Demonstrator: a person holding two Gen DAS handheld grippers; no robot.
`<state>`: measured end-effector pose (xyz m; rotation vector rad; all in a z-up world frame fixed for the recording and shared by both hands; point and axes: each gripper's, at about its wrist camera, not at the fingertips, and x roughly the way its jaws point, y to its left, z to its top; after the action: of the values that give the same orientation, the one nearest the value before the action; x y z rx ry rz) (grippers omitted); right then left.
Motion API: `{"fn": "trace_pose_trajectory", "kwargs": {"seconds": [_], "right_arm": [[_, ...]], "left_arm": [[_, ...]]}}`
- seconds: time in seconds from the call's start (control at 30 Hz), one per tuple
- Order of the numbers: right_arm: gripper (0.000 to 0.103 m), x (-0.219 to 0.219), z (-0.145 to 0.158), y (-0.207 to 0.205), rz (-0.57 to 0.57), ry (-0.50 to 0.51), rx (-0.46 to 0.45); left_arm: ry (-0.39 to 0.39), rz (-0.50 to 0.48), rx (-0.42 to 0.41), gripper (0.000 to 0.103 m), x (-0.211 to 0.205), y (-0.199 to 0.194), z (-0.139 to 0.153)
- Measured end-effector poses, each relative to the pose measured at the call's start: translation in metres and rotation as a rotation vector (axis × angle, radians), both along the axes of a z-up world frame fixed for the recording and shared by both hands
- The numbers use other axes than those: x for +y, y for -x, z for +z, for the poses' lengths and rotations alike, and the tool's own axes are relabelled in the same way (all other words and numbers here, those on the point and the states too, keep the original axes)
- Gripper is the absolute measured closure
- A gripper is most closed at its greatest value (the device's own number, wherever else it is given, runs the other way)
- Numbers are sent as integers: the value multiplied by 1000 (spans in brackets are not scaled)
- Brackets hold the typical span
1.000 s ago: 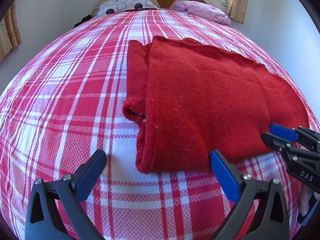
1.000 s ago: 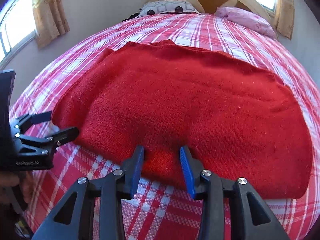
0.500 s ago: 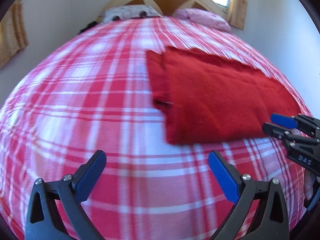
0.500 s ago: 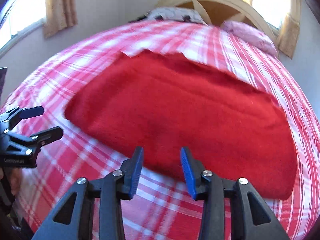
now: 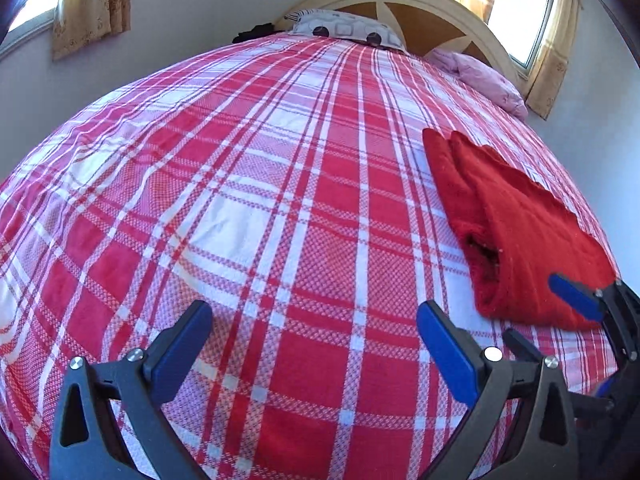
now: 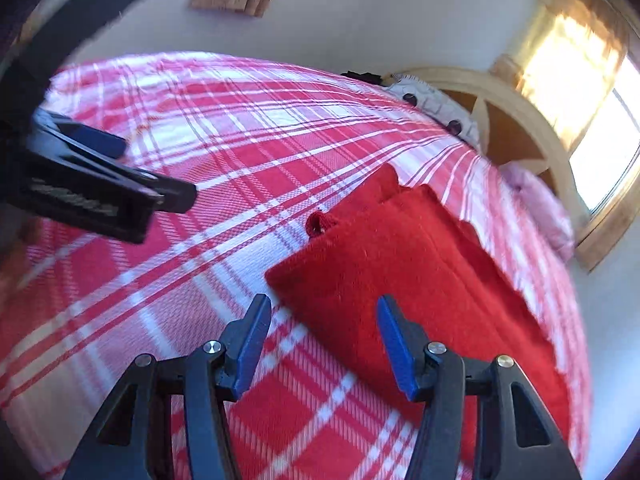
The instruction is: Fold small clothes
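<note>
Blue-padded grippers open above the folded red knit

Blue pads on the black left gripper (image 5: 314,346) stand far apart, jaws spread wide and holding nothing, above bare red-and-white plaid bedspread (image 5: 256,208). The black right gripper (image 6: 324,340) has its blue-lined jaws moderately apart, also empty, hovering over the near corner of the folded red knitted garment (image 6: 404,276); whether the pads brush the fabric cannot be told. In the left wrist view the right gripper (image 5: 576,304) shows at the right edge, one blue pad against the garment's (image 5: 516,236) near end. In the right wrist view the left gripper (image 6: 100,168) sits at the left, blurred, well apart from the garment.

The garment lies flat on the right half of the bed, a long rectangle whose long axis runs from the near edge toward the headboard. One long side shows a rolled, layered fold with a small cuff opening facing the middle of the bed.

Farther off lie a grey patterned pillow (image 5: 344,32) and a pink pillow (image 5: 484,76) against the arched cream wooden headboard (image 5: 448,4)
</note>
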<state>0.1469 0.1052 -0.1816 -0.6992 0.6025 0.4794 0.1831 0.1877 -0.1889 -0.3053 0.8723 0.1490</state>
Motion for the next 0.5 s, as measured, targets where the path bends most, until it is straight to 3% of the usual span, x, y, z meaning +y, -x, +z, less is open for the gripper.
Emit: {"fn": "trace_pose_trajectory", "kwargs": {"seconds": [0.27, 0.33, 0.4, 0.5], "right_arm": [[47, 15, -10, -9, -20, 30, -30], [54, 12, -10, -9, -23, 5, -18], [75, 12, -12, -9, -30, 8, -20], [81, 14, -15, -6, -33, 17, -36]], "left_arm": [[51, -25, -6, 0, 12, -6, 5], [77, -29, -11, 0, 21, -15, 10], [117, -33, -18, 0, 29, -26, 15], [182, -61, -30, 0, 36, -48, 24]]}}
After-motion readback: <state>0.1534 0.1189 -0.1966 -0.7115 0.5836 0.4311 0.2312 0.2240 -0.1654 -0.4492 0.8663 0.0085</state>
